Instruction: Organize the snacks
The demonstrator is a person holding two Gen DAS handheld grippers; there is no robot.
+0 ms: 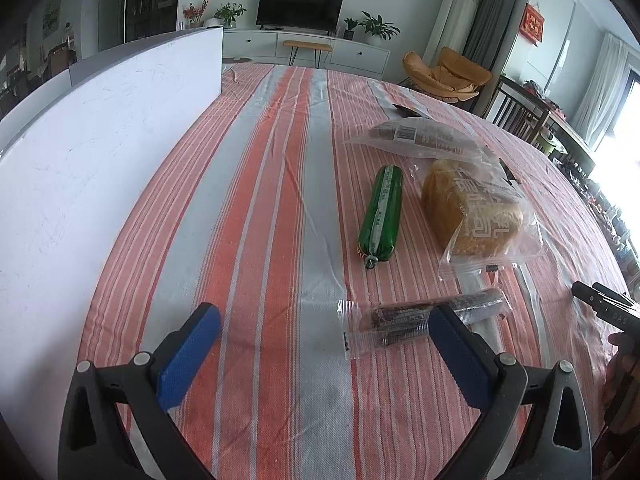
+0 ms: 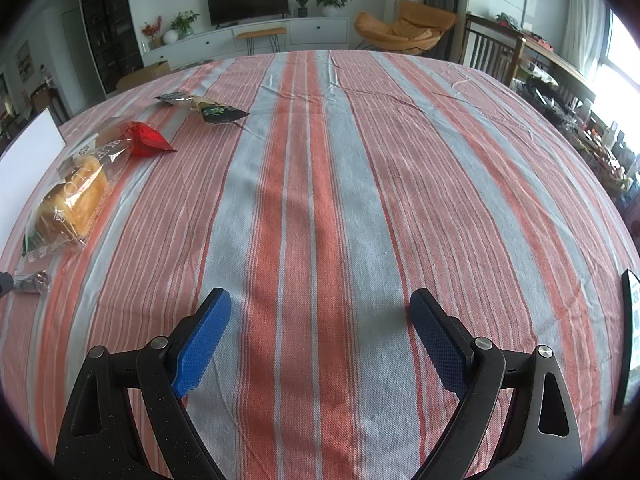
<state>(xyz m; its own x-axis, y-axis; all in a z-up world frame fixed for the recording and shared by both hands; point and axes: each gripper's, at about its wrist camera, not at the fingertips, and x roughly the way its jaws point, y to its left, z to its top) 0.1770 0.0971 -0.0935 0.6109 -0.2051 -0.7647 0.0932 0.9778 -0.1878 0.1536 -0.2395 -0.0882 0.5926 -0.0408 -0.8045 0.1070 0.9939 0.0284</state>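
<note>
In the left wrist view my left gripper (image 1: 324,320) is open and empty above the striped tablecloth. A dark snack in a clear wrapper (image 1: 420,318) lies just past its right fingertip. Beyond lie a green sausage-shaped pack (image 1: 382,216), a bagged bread loaf (image 1: 472,212) and a clear bag with a barcode (image 1: 416,136). In the right wrist view my right gripper (image 2: 320,308) is open and empty over bare cloth. At far left lie the bread loaf (image 2: 74,204), a red packet (image 2: 146,142) and a dark green packet (image 2: 216,112).
A white box wall (image 1: 100,152) stands along the table's left side. The other gripper's black tip (image 1: 600,300) shows at the right edge of the left wrist view. A dark flat device (image 2: 632,340) stands at the table's right edge. Chairs and cabinets lie beyond the table.
</note>
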